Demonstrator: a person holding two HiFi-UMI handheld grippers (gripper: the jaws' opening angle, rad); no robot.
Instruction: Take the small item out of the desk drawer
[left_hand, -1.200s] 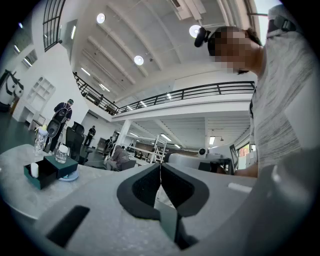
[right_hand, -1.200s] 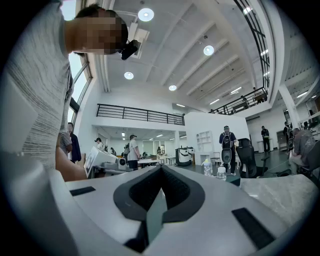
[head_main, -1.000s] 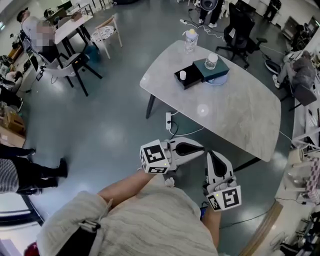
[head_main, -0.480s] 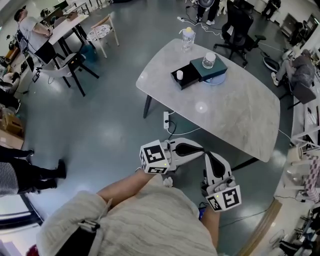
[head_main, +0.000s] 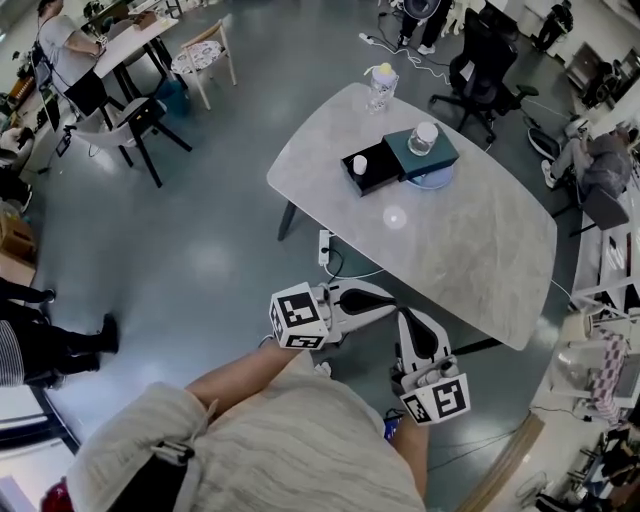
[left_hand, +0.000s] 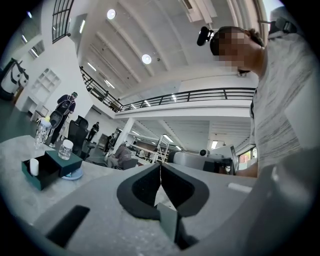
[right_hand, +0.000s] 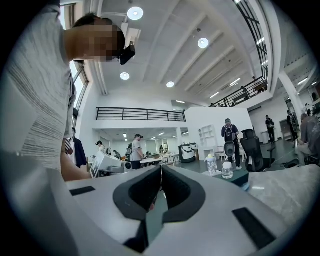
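Left gripper (left_hand: 160, 169) and right gripper (right_hand: 161, 171) both fully closed, holding nothing, well short of the grey oval stone-look table (head_main: 480, 240).

Matt stone-look table (head_main: 480, 240), matt drawer (head_main: 383, 174), glossy floor (head_main: 200, 250), knitted cloth sweater (head_main: 280, 440)

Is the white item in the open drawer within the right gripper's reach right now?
Likely not yet: the right gripper, shut, is held short of the table, far from the white item; nothing covers the open drawer.
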